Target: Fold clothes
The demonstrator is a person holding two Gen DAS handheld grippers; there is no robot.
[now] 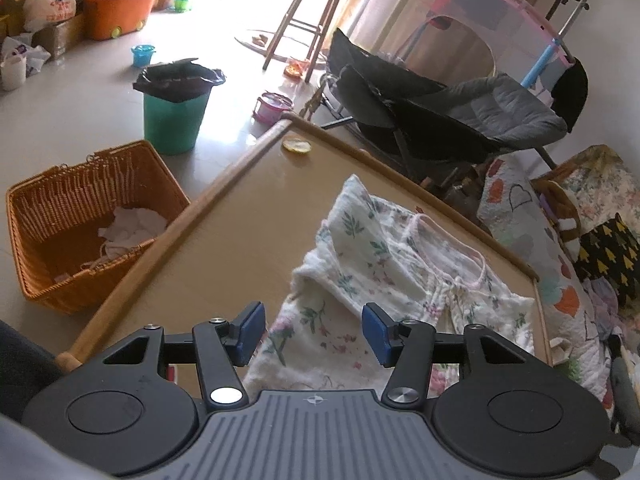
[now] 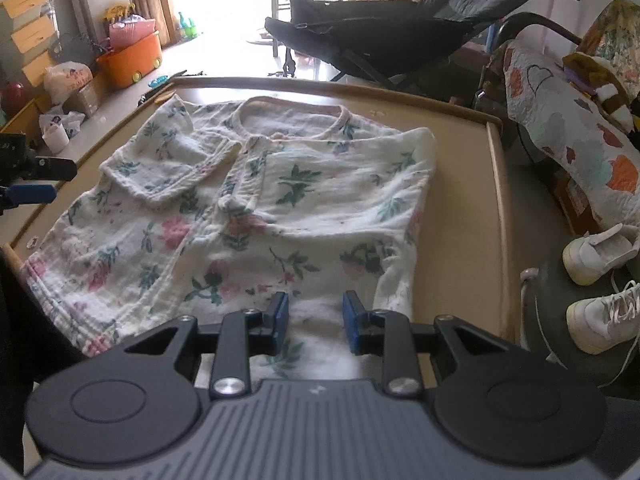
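Note:
A white floral shirt (image 2: 248, 208) with a pink neckline lies face up on the tan table (image 2: 464, 200). One sleeve (image 2: 160, 168) is folded in across the chest. My right gripper (image 2: 316, 316) hovers over the hem near the shirt's right side. Its jaws stand a little apart and the blue pads press on nothing. In the left wrist view the shirt (image 1: 360, 272) lies in front of my left gripper (image 1: 316, 332), which is open just above the cloth's near edge with nothing between its pads. One left finger (image 2: 32, 194) shows at the table's left side.
On the floor left of the table stands a wicker basket (image 1: 80, 224) with white clothes in it, and beyond it a green bin (image 1: 176, 116). A black folding chair (image 1: 440, 120) is behind the table. To the right are a quilt (image 2: 560, 128) and white sneakers (image 2: 600, 280). The table has a raised wooden rim (image 1: 168, 240).

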